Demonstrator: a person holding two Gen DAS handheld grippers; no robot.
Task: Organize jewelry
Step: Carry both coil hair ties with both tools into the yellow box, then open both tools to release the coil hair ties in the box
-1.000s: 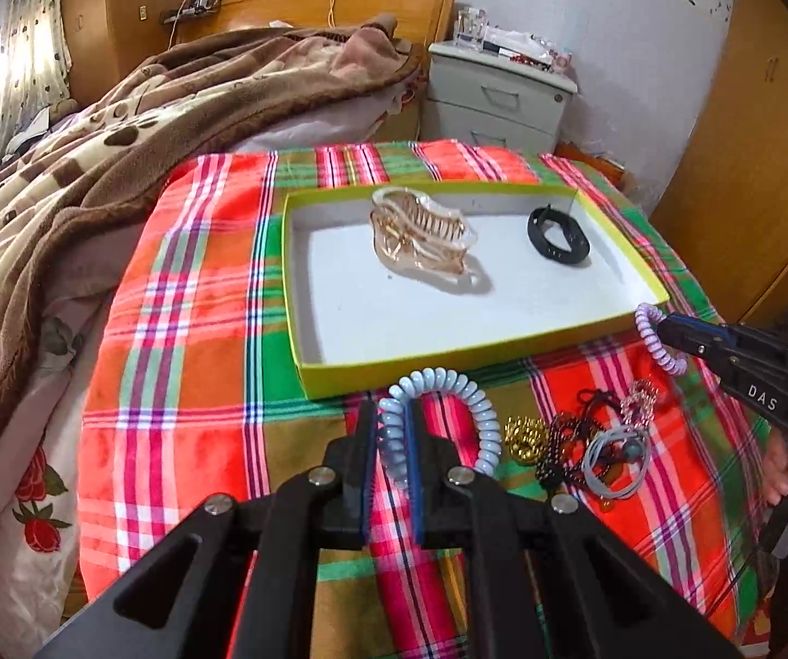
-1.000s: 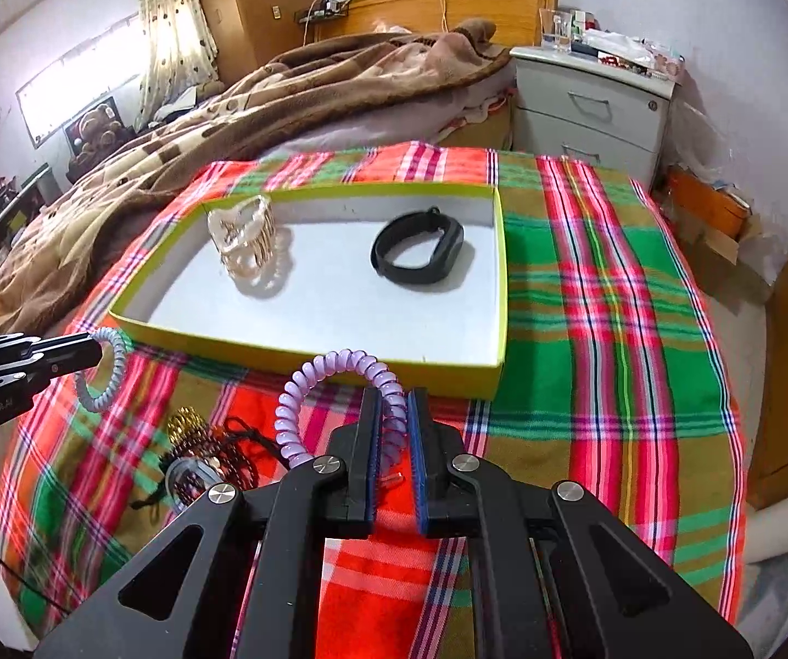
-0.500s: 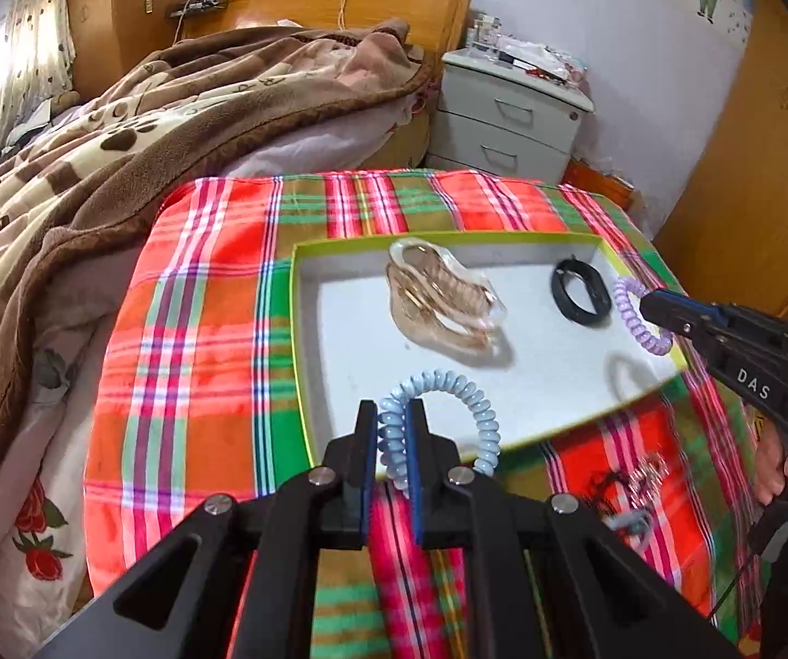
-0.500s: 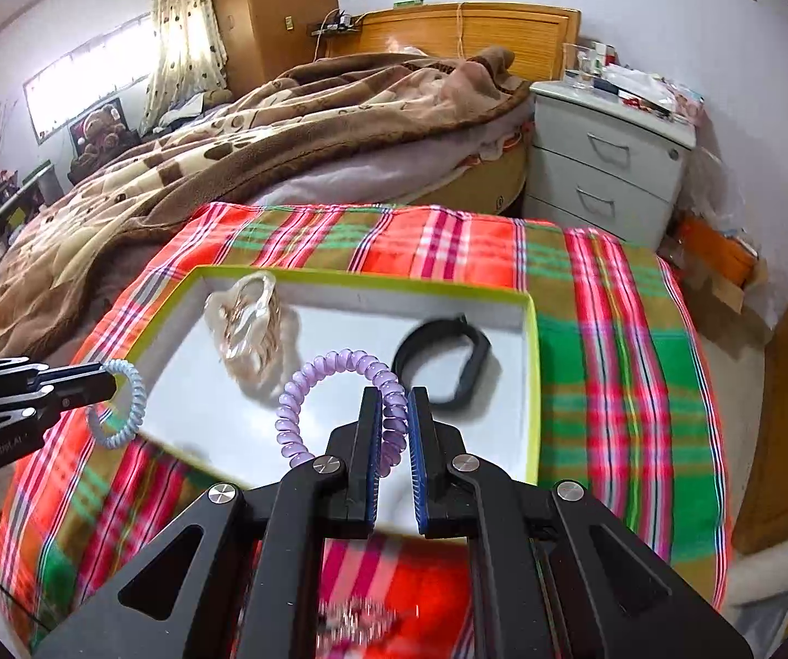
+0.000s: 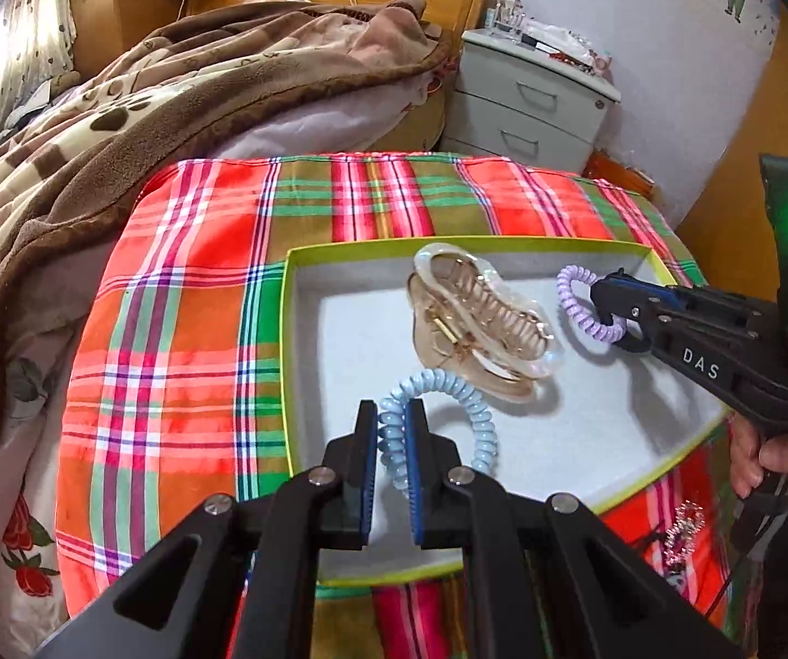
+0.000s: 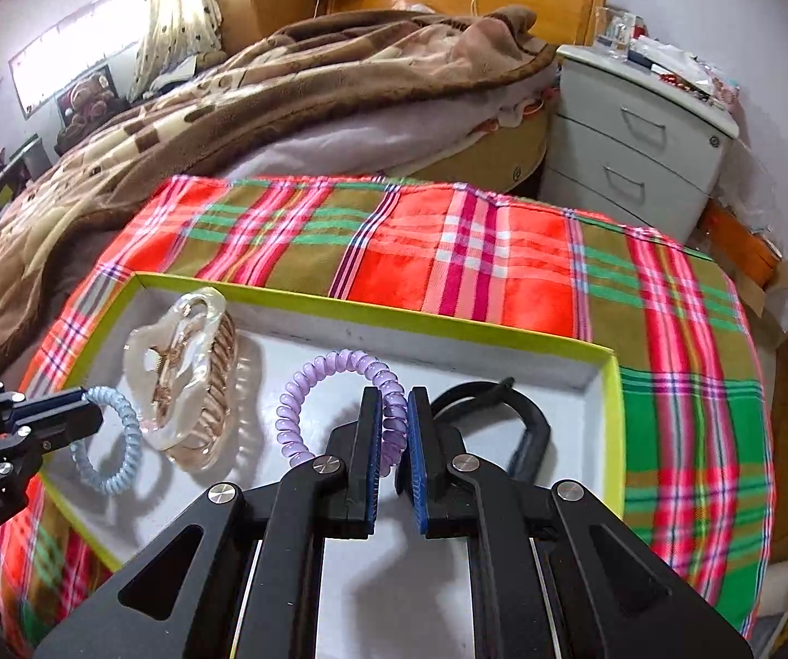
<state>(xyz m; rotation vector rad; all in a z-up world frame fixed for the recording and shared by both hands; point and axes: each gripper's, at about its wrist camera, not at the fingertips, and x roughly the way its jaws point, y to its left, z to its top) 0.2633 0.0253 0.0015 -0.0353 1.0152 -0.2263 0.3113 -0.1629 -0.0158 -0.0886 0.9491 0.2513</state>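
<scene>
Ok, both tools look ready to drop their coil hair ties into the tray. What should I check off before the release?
1. Left tool shut on the blue coil tie: ok.
2. Right tool shut on the purple coil tie: ok.
3. Both ties over the green-rimmed tray, inside its walls: ok.
4. Blue tie clear of the clear hair claw: cannot tell; they overlap in the left wrist view.
5. Purple tie clear of the black band: cannot tell; the tool hides the gap.
6. Ties touching the tray floor: cannot tell.
</scene>
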